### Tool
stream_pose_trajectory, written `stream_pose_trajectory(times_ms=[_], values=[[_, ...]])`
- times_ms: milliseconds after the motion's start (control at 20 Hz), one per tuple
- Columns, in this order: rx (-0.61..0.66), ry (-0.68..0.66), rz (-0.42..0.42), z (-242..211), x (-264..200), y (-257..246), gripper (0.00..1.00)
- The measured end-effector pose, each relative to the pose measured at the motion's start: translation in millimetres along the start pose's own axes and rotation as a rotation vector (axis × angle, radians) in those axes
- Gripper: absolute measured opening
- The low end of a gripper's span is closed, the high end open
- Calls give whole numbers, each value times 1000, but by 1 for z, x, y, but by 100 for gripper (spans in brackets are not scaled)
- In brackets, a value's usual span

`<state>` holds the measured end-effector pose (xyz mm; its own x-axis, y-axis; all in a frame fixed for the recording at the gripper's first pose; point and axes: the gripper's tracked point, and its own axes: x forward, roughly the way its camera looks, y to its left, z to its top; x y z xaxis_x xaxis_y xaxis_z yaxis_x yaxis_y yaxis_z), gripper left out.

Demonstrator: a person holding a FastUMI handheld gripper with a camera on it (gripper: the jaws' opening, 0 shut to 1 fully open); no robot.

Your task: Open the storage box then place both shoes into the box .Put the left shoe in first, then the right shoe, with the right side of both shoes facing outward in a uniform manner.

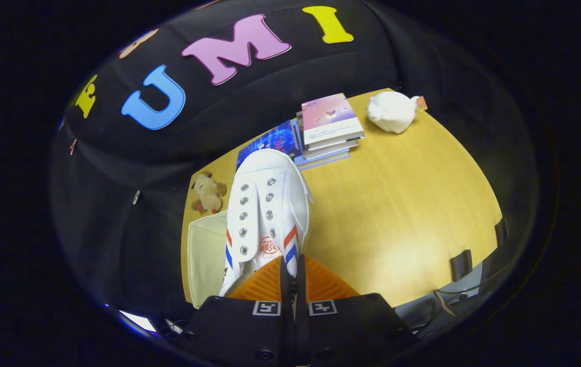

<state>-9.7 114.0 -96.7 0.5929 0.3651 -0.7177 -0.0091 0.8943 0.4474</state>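
Gripping: gripper (293,279) at bottom centre of the frame, its two fingers pressed nearly together on the rear collar of a white canvas sneaker with red and blue side stripes (267,211); thin fabric edge pinched between them, both pads look to be on it.
Shoe pose: hangs off the fingertips, toe pointing away toward upper centre, eyelets and tongue facing the camera. Looks lifted clear of the table, judging by how it overlaps the things behind it.
Why held so: heel-collar pinch lets the shoe hang freely, so it can be turned and lowered with a chosen side outward. My read, not seen.
Which shoe: cannot tell left from right at this angle.
Box: cream fabric storage box (207,255), lower left of the frame, just left of the fingers and partly behind the shoe's heel end. Top looks open; inside not visible, so can't say if a shoe is already in.
Offset: shoe sits just right of the box, overlapping its near edge. Needs a short shift left, then down.
Table: light wooden tabletop (402,204), box at its left edge.
Clutter: small brown-and-cream plush dog (207,193) beyond the box, centre left; stack of books with a pink cover on top (328,125) beyond the toe, upper centre; white soft plush lump (392,111) upper right. All well clear of the drop path.
Risk: thin pinch, shoe could swing or slip when tilted.
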Motion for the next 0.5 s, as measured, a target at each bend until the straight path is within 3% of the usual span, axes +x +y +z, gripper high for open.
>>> stream_pose_trajectory(times_ms=[300,500], values=[[-61,81,74,-43,29,81,5],[-123,141,53,-76,56,97,5]])
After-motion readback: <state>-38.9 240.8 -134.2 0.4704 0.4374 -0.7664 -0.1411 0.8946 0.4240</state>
